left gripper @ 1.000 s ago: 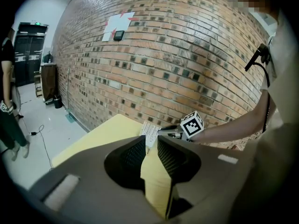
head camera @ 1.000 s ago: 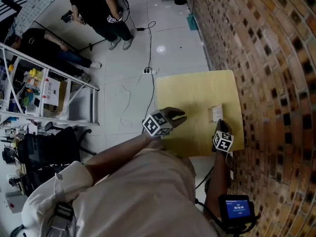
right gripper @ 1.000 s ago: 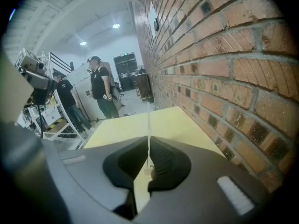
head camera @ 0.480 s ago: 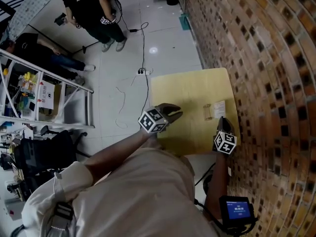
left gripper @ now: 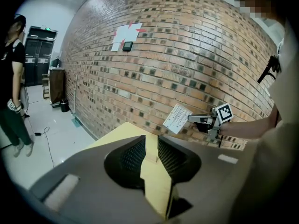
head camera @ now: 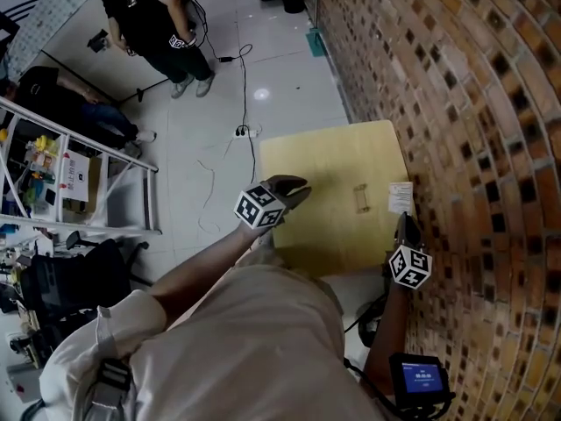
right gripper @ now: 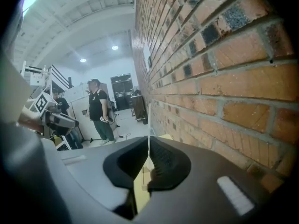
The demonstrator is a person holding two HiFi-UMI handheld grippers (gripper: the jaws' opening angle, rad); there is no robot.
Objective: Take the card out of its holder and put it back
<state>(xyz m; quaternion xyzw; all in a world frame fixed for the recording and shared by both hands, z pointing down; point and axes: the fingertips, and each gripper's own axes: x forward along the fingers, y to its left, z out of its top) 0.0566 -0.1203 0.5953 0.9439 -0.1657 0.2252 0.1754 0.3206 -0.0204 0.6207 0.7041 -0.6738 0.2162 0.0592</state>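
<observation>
A white printed card (head camera: pixel 401 196) hangs in the air above the right edge of the yellow table (head camera: pixel 324 160), close to the brick wall. My right gripper (head camera: pixel 403 220) is shut on its near end. The left gripper view has the card (left gripper: pixel 177 118) raised flat against the bricks. In the right gripper view it is a thin white edge (right gripper: pixel 149 146) pinched between the jaws. The clear card holder (head camera: pixel 360 198) stands empty on the table, left of the card. My left gripper (head camera: pixel 292 186) hovers open over the table's left part (left gripper: pixel 151 155), holding nothing.
The brick wall (head camera: pixel 473 147) runs along the table's right side. A metal rack (head camera: pixel 79 160) stands at the left. A person (head camera: pixel 158 24) stands on the tiled floor beyond the table, with a cable and power strip (head camera: pixel 243 132) nearby.
The right gripper has risen and drawn the card out of the holder, carrying it right toward the wall. The holder now stands empty. The left gripper has drifted slightly left.
</observation>
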